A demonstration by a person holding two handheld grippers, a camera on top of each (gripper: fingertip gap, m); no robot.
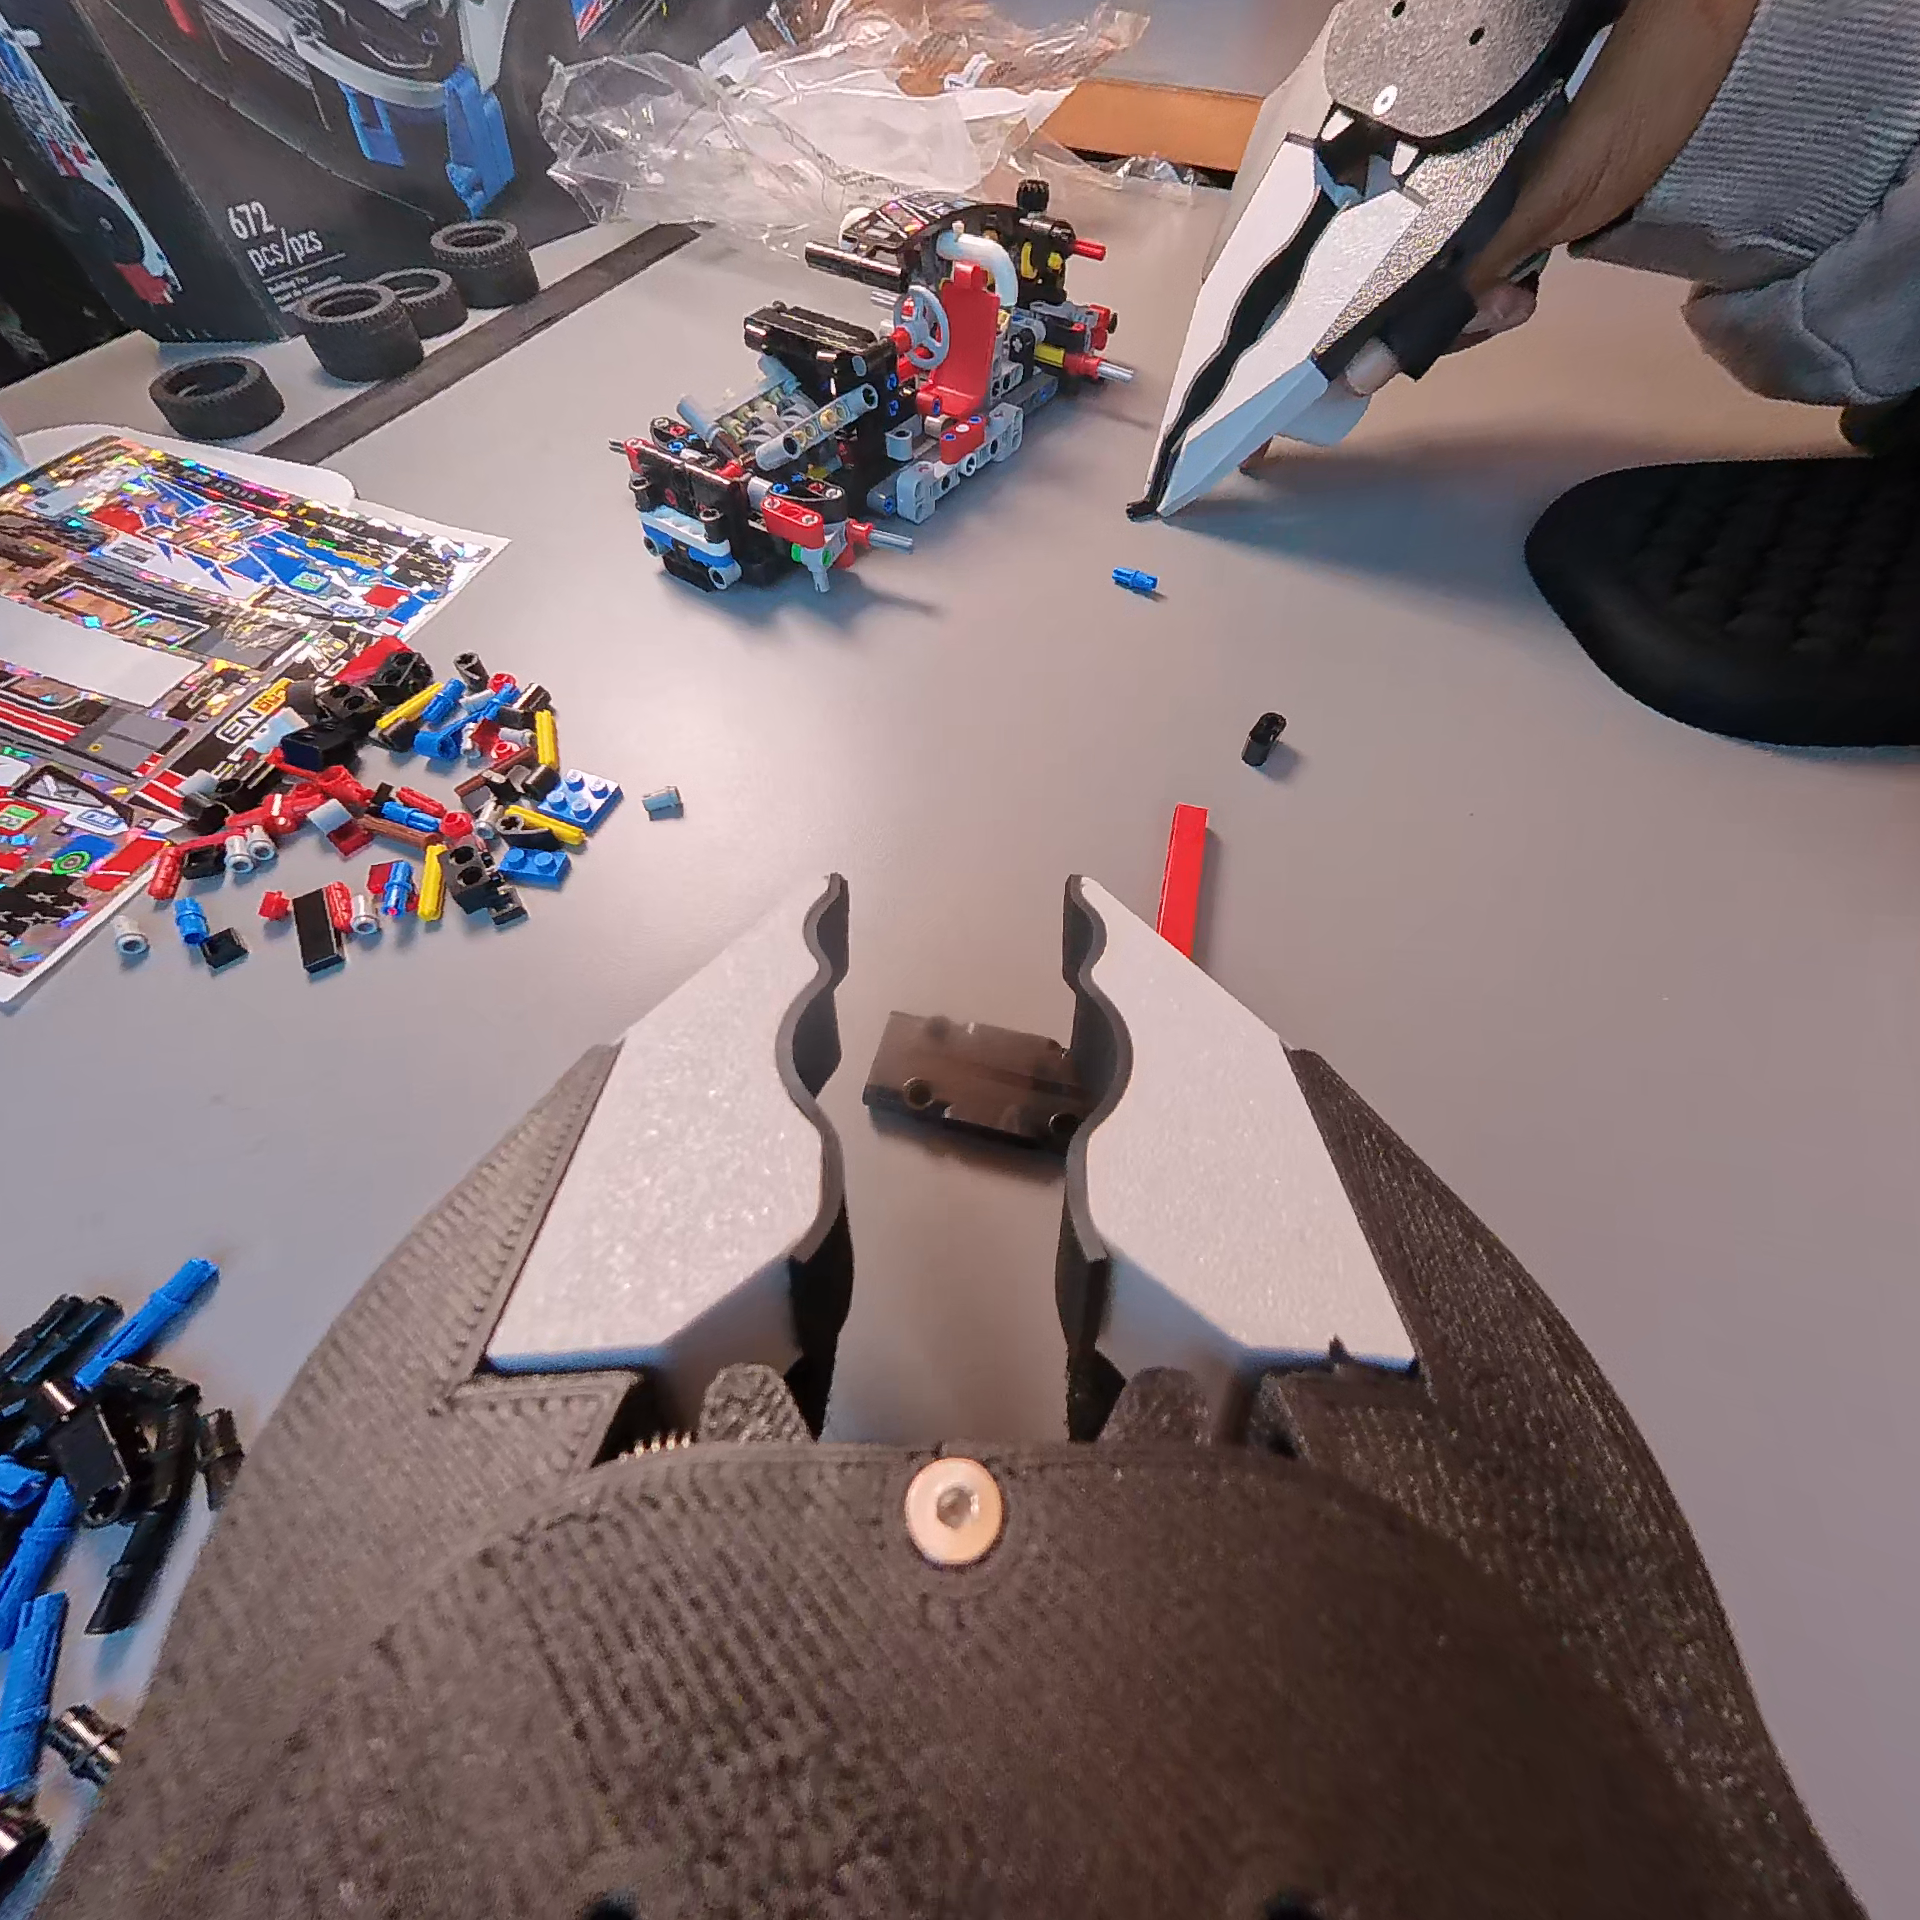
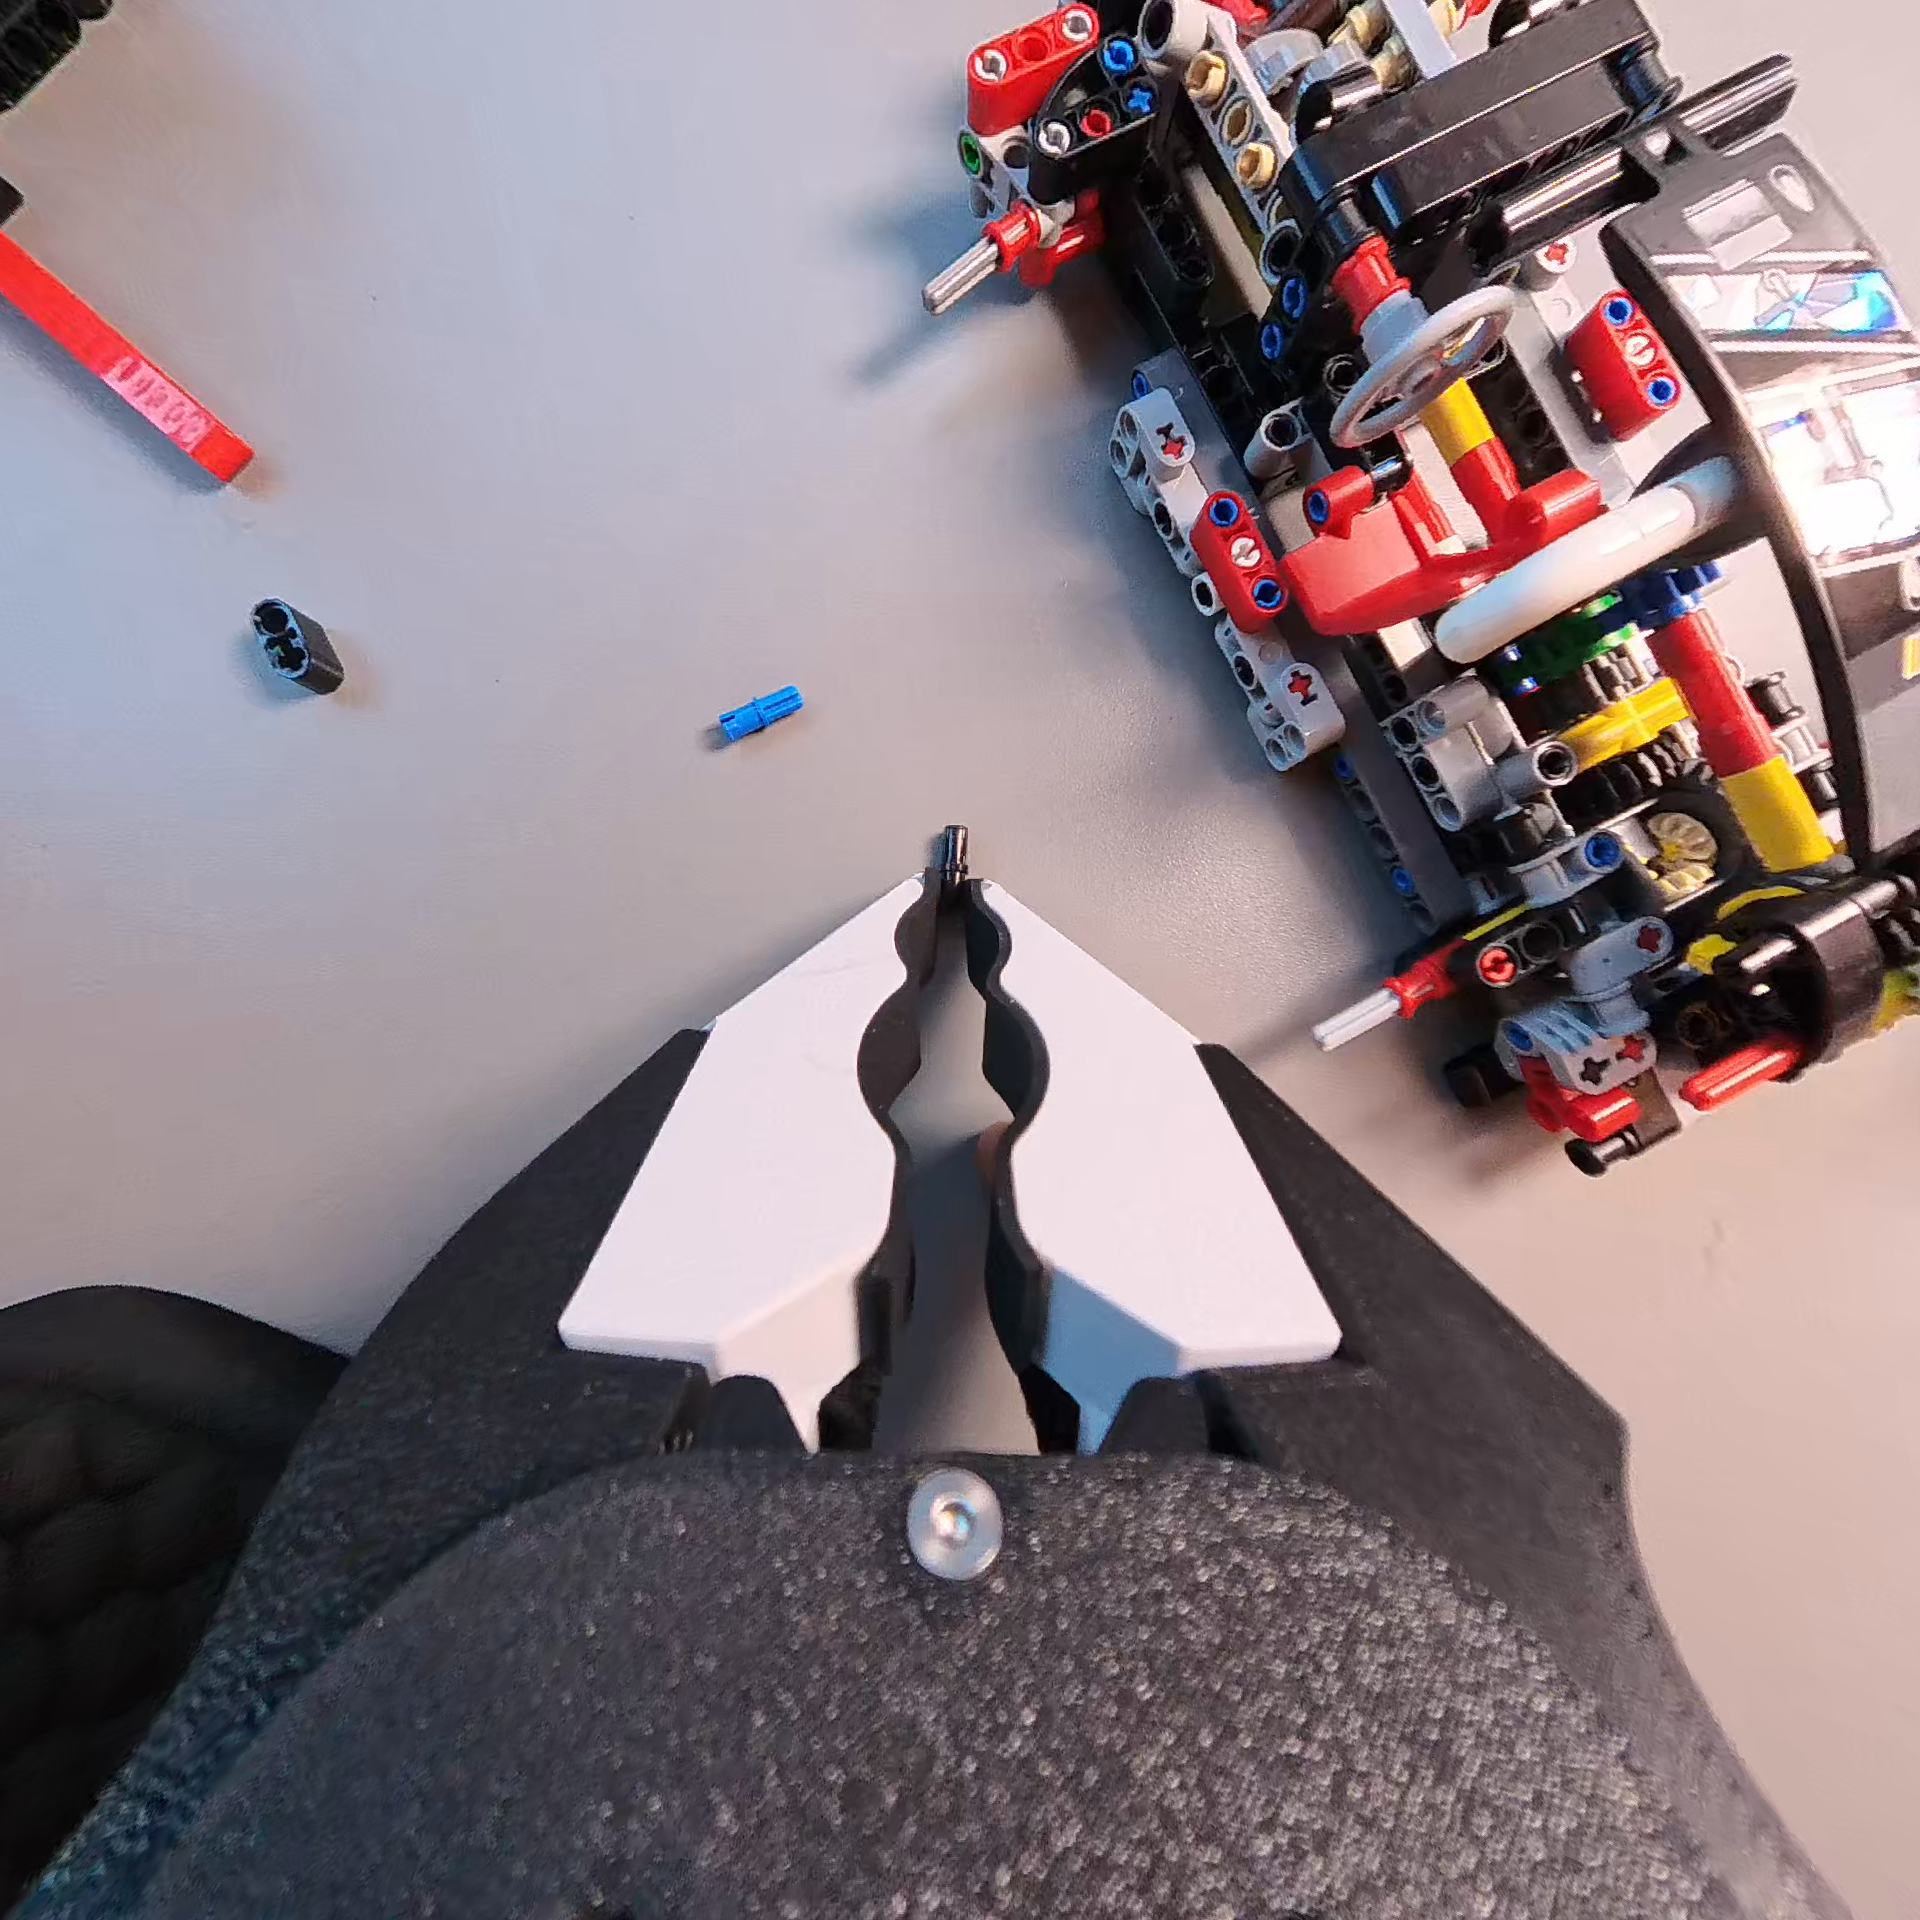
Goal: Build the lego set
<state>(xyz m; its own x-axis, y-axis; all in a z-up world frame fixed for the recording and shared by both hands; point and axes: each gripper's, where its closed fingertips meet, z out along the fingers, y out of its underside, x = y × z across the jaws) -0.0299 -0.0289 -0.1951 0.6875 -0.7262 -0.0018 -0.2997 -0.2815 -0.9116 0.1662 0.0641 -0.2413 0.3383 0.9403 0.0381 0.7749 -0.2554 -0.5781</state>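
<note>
A part-built lego car point(image 1: 883, 384) stands on the grey table; it also fills the upper right of the right wrist view point(image 2: 1507, 540). My left gripper point(image 1: 951, 894) is open, with a flat black piece point(image 1: 971, 1081) lying on the table between its fingers, touching the right one. My right gripper point(image 2: 953, 883) is shut on a small black pin point(image 2: 953, 850) at its tips, just above the table; it also shows in the left wrist view point(image 1: 1148, 509). A blue pin point(image 2: 758, 715), a black connector point(image 2: 296, 646) and a red beam point(image 2: 114, 364) lie loose nearby.
A pile of small loose pieces point(image 1: 416, 790) lies on a sticker sheet point(image 1: 156, 644) at left. Black tyres point(image 1: 364, 322) and the set's box point(image 1: 260, 125) stand at the back left, with clear bags point(image 1: 810, 104) behind the car. More blue and black pieces point(image 1: 73, 1434) lie at lower left. A black pad point(image 1: 1745, 592) lies at right. Some 25 cm of space lies between my two pairs of fingers. Left tips and right tips are each some 12 cm from the black connector point(image 2: 296, 646).
</note>
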